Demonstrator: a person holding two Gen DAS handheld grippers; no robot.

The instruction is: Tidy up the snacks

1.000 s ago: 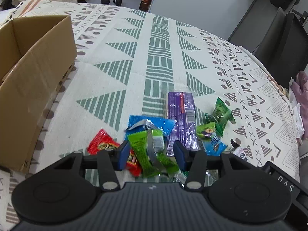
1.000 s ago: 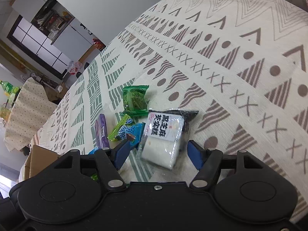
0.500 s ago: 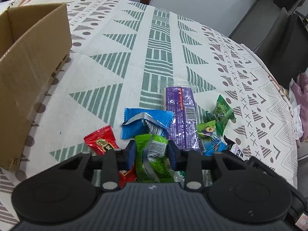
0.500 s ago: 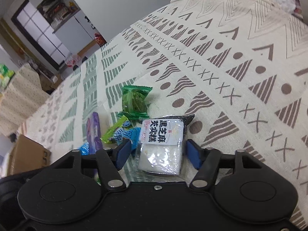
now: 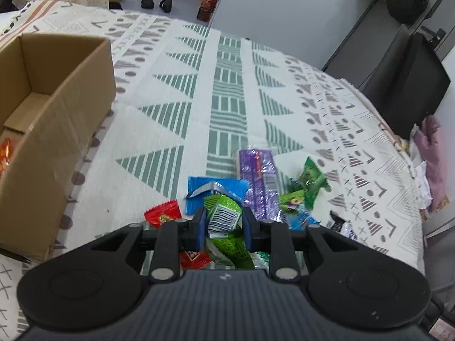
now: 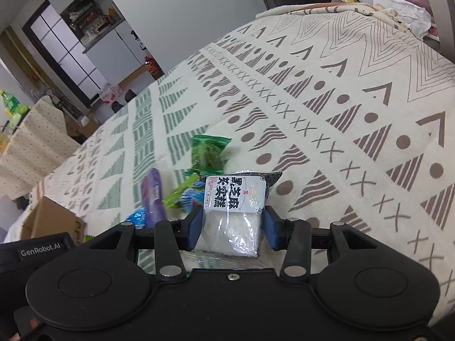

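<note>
left gripper (image 5: 223,224) jaws pinch a green packet (image 5: 224,216) — right gripper (image 6: 231,228) jaws clamp a white cake pack (image 6: 233,213).

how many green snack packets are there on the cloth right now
3 that I can see: a bright green packet clamped in the left gripper, a dark green packet right of the purple bar, and a small lime packet beside it. More may be hidden.

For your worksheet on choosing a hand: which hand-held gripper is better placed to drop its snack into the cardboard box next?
Left. The left hand-held gripper already clamps the green packet, with the cardboard box close on its left. The right hand-held gripper holds the white cake packet, farther from the box.
</note>
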